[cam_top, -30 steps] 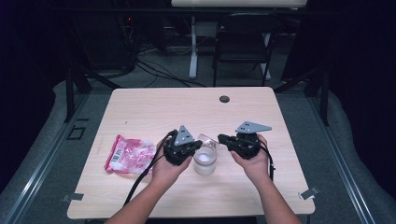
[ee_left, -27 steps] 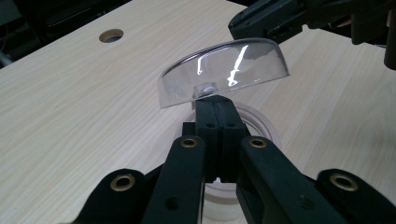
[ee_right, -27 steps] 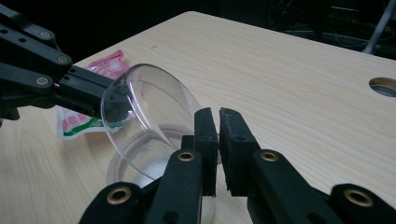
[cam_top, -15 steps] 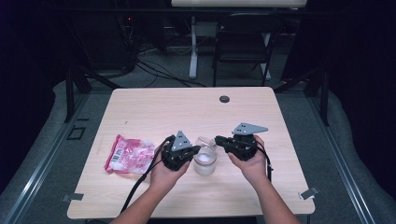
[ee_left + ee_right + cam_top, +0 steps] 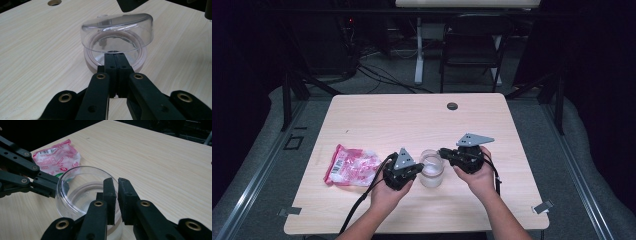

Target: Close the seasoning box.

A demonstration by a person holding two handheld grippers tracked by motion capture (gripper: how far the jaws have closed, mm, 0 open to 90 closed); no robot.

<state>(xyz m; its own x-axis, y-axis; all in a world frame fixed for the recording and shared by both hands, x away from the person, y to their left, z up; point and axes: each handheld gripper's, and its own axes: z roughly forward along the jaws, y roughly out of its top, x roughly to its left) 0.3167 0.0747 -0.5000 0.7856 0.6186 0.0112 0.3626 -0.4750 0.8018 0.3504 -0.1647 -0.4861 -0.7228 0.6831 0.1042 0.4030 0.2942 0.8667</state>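
- While both grippers work at the clear round container (image 5: 432,168), it stands near the front middle of the table (image 5: 412,120), between the two hands.
- Left gripper (image 5: 414,172): jaws fully closed, pinching the near edge of the clear domed lid (image 5: 117,31). Seen from the left gripper view, that lid sits tilted above the container's base ring (image 5: 88,60), not seated on it.
- Right gripper (image 5: 443,152): jaws nearly closed with a narrow gap, straddling the opposite rim; whether the pads actually press on the wall I cannot tell.
- Pink snack packet (image 5: 352,164): lies sealed and untouched to the left, well clear of the container.
- Assessment: lid appears partly lifted or partly placed; seating or removal is unfinished, and the packet has not been handled.
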